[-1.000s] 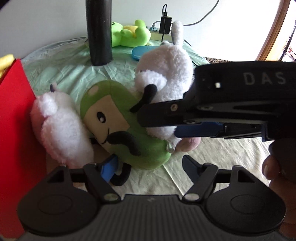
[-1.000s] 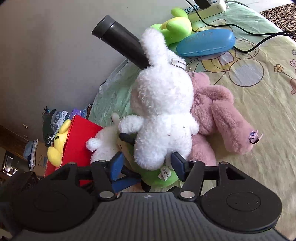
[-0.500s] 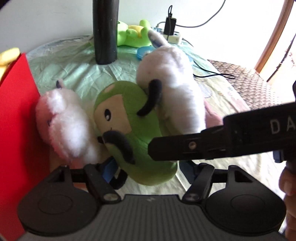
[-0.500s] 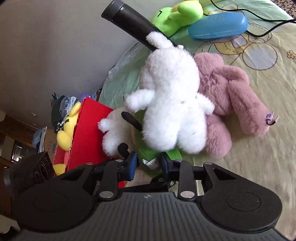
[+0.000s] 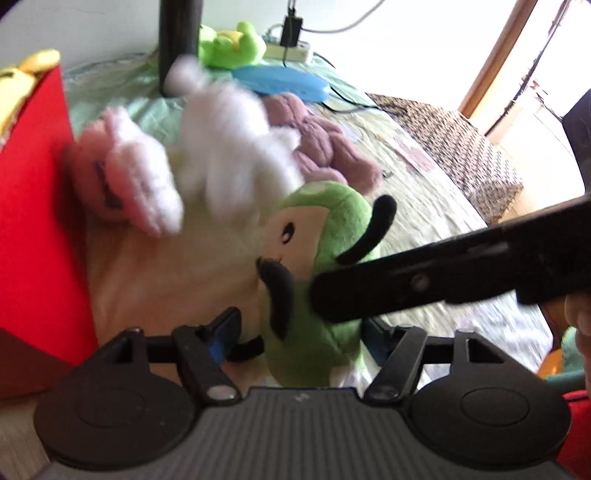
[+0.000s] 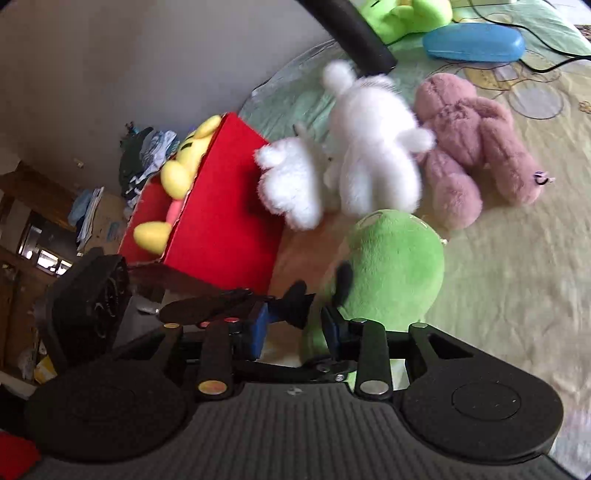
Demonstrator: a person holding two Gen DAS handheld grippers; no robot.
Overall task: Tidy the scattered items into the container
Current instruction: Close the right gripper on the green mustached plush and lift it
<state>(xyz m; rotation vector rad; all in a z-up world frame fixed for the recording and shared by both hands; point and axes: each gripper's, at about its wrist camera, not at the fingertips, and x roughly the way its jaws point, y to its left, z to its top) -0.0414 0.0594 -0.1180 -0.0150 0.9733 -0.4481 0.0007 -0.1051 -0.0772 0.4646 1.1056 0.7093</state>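
The green plush with a moustache face [image 5: 317, 266] is lifted off the bed. My left gripper [image 5: 295, 332] has its fingers around the plush's lower body. My right gripper [image 6: 295, 325] is shut on the same green plush [image 6: 391, 266] from the side; its black finger [image 5: 406, 291] crosses the left wrist view. A white rabbit plush [image 6: 373, 147] is blurred and tumbling beside a small white-pink plush [image 6: 291, 184]. The red box [image 6: 218, 214] stands to the left with a yellow plush [image 6: 184, 162] inside.
A mauve plush [image 6: 476, 144] lies on the bedsheet right of the white rabbit. A black cylinder [image 6: 354, 33], a lime-green plush [image 6: 406, 11], a blue case [image 6: 472, 42] and a power strip with cables [image 5: 291, 48] sit at the back.
The green plush has been pulled up and toward me from under the white rabbit. The white rabbit has slid off it and fallen back between the small white-pink plush and the mauve one.
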